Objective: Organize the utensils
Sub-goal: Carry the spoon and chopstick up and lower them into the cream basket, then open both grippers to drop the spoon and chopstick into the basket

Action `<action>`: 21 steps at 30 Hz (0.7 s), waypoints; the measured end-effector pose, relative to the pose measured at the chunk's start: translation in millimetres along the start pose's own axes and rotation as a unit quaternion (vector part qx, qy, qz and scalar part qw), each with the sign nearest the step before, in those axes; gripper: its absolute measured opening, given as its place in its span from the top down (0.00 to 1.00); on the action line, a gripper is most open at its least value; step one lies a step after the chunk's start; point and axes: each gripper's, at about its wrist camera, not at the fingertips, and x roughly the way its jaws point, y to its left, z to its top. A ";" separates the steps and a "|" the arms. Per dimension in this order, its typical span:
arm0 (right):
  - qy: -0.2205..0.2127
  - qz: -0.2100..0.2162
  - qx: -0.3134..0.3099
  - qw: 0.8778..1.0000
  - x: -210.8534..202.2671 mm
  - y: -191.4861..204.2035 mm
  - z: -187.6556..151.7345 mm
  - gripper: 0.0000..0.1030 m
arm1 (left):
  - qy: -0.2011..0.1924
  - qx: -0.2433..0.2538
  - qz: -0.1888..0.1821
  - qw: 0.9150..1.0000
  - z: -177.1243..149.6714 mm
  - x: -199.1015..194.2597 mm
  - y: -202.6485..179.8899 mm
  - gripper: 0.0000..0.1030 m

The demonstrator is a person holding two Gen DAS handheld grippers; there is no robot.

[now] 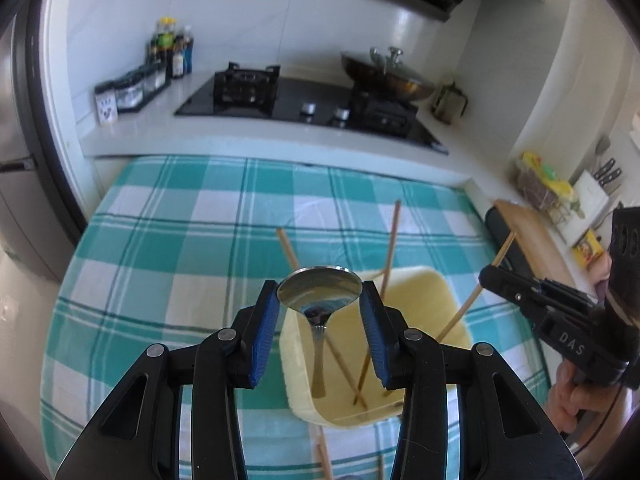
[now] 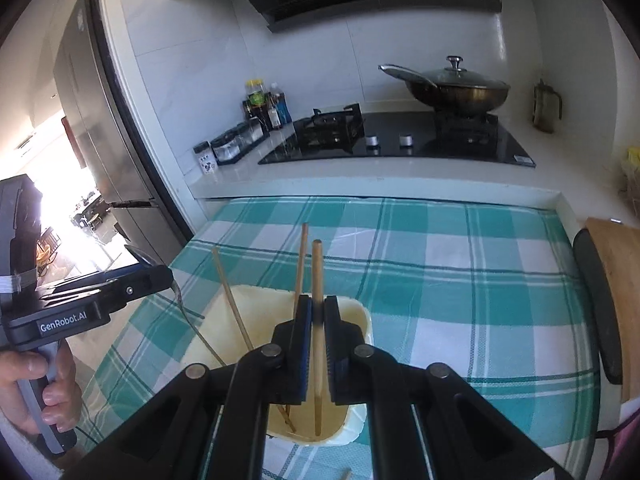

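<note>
Left gripper (image 1: 320, 300) clamps a polished steel spoon (image 1: 319, 289) by its oval bowl; right gripper (image 2: 317, 322) pinches a slender wooden chopstick (image 2: 317, 280); both hang over a pale-yellow plastic bin (image 1: 420, 292) on checked cloth (image 1: 180, 240).

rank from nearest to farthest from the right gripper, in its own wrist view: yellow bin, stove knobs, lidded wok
1. yellow bin, directly under the right gripper
2. stove knobs, mid cooktop beyond the tablecloth
3. lidded wok, on the back right burner

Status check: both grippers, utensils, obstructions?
Left gripper shut on steel spoon. Right gripper shut on wooden chopstick. Both over pale yellow plastic holder, chopsticks inside. Nothing blocking.
</note>
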 end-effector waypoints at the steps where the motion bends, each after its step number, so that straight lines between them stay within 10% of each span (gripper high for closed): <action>1: 0.008 0.003 0.004 1.000 7.0 -1.6 -1.8 0.94 | 0.003 -0.001 0.001 1.000 -1.4 4.0 1.2 0.60; 7: 0.017 -0.007 0.031 0.999 23.0 -3.0 -2.5 0.90 | 0.008 -0.013 0.006 1.000 -4.5 15.7 5.6 0.57; 10: 0.004 -0.010 0.045 0.999 15.4 -4.7 -1.9 0.71 | 0.001 -0.018 -0.005 1.000 -13.2 -3.4 13.0 0.49; 14: -0.016 -0.010 0.029 0.999 -26.1 -1.4 -20.2 0.70 | 0.003 0.020 0.012 1.000 -53.5 -47.3 28.2 0.33; 21: 0.024 -0.098 -0.035 0.994 -109.5 -16.4 -172.7 0.60 | 0.055 -0.019 0.027 0.998 -209.8 -86.4 74.8 0.20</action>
